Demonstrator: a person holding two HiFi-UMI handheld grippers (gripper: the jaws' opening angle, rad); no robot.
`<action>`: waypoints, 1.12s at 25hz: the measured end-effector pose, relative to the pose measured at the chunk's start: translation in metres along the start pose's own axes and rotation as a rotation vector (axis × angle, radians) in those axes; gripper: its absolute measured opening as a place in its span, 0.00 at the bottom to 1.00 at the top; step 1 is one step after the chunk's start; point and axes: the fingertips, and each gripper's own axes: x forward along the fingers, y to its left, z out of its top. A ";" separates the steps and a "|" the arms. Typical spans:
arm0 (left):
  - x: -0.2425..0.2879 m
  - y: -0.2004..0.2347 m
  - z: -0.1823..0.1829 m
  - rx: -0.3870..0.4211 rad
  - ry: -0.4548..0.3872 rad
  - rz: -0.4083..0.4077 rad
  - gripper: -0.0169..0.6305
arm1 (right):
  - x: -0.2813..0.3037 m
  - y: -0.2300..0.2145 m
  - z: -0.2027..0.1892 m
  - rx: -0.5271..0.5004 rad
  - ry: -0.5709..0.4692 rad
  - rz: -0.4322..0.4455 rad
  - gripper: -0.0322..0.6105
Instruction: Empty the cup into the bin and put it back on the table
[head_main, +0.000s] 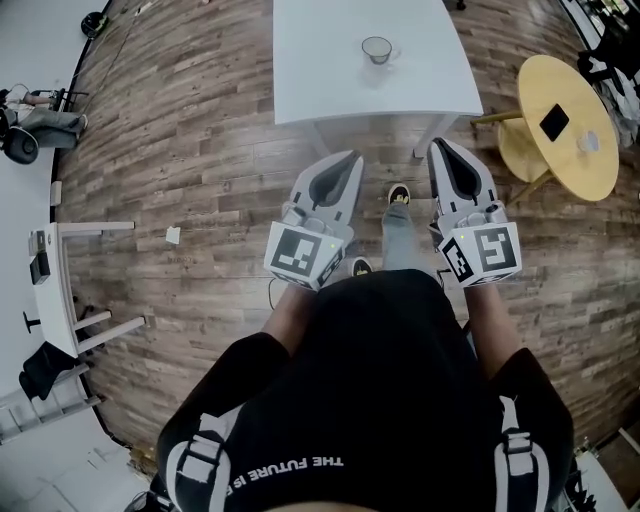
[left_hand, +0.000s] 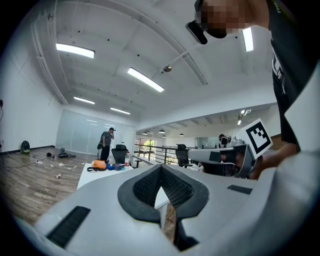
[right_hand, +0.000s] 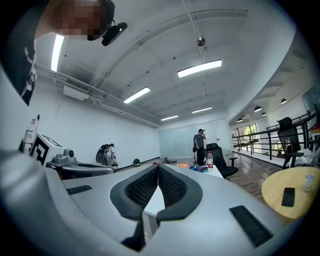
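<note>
The white table (head_main: 320, 85) bears an upright cup (head_main: 377, 49), handle pointing right.

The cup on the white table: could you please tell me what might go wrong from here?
Both the left gripper and right gripper are shut, so either could knock the cup over unless its jaws open first. The cup looks like clear glass, so a grip may slip. No bin shows in any view, so carrying it may mean searching.
</note>
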 end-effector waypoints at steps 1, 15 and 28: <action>0.011 0.007 0.000 0.005 0.003 0.001 0.06 | 0.010 -0.010 -0.001 0.004 0.001 -0.003 0.08; 0.214 0.118 0.000 0.047 0.052 0.107 0.06 | 0.187 -0.182 -0.021 0.041 0.053 0.071 0.08; 0.278 0.185 -0.060 0.040 0.150 0.104 0.06 | 0.268 -0.206 -0.068 -0.015 0.170 0.142 0.08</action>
